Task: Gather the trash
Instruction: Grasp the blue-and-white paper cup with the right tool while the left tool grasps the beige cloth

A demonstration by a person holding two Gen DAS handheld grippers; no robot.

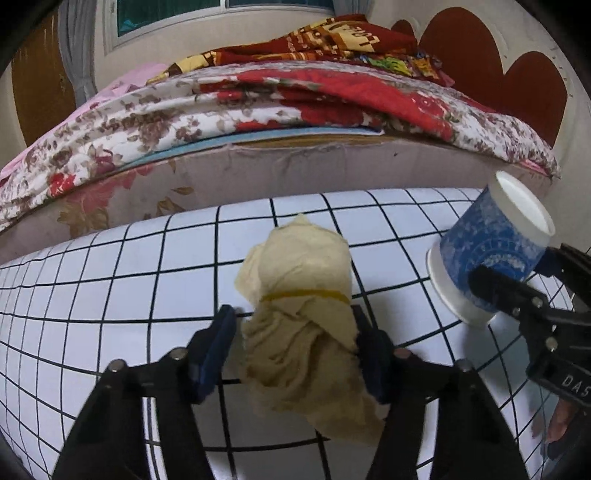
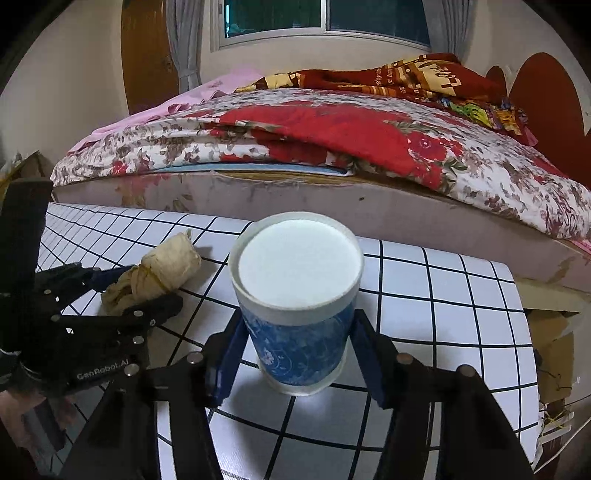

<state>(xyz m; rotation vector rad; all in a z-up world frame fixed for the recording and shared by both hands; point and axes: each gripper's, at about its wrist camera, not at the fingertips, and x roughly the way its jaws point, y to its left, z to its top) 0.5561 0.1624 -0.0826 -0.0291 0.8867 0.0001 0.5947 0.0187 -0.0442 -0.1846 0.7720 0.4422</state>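
The left gripper reaches level over the gridded counter, its blue-padded fingers closed in on a wad of tan paper bound with a yellow band. The right finger presses the wad's side; the left sits just at its edge, and whether it touches is hard to tell. In the right wrist view the wad lies lengthwise along the fingers of the left gripper, its bound end pointing away toward the bed, low over the counter.

To its right, the right gripper comes in low and level, its fingers clamped on both sides of a blue-and-white paper cup. The cup tilts, its white flat end facing the camera and its lower rim at or just over the counter. From the left wrist view the cup appears held aslant by the right gripper, well apart from the wad.

Beyond the counter's far edge stands a bed piled with floral quilts, then a window and curtains.
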